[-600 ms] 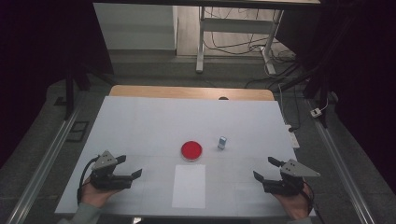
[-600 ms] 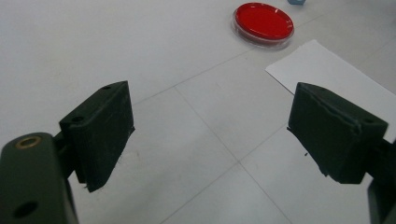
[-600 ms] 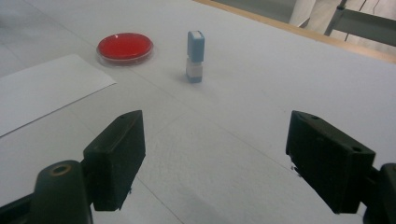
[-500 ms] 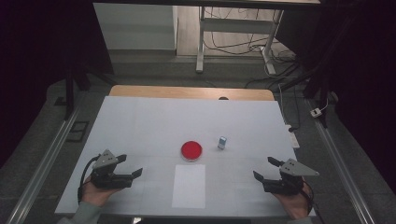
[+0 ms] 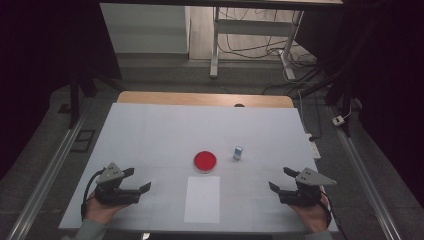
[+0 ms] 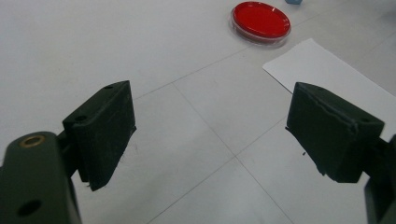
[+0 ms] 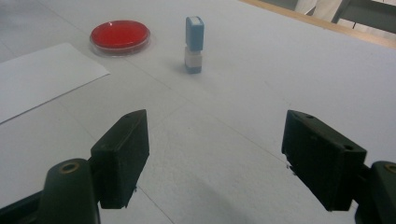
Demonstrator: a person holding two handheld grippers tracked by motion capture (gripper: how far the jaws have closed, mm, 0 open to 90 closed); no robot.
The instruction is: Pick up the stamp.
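Nothing has shifted since a moment ago: our left gripper [image 5: 134, 183] and right gripper [image 5: 281, 179] stay low at the worktop's [image 5: 150, 130] near corners, fingers spread, empty. Red dish [image 5: 205, 161], small blue stamp [image 5: 238, 152] and paper sheet [image 5: 202, 199] sit untouched mid-worktop, so no step begun.

High view looks down on the table [image 5: 150, 130]; both low gripper views share the red dish [image 6: 260, 19].

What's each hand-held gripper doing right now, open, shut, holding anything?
Left hand-held gripper: open, jaws wide apart, nothing between them.
Right hand-held gripper: open, jaws wide apart, nothing between them.
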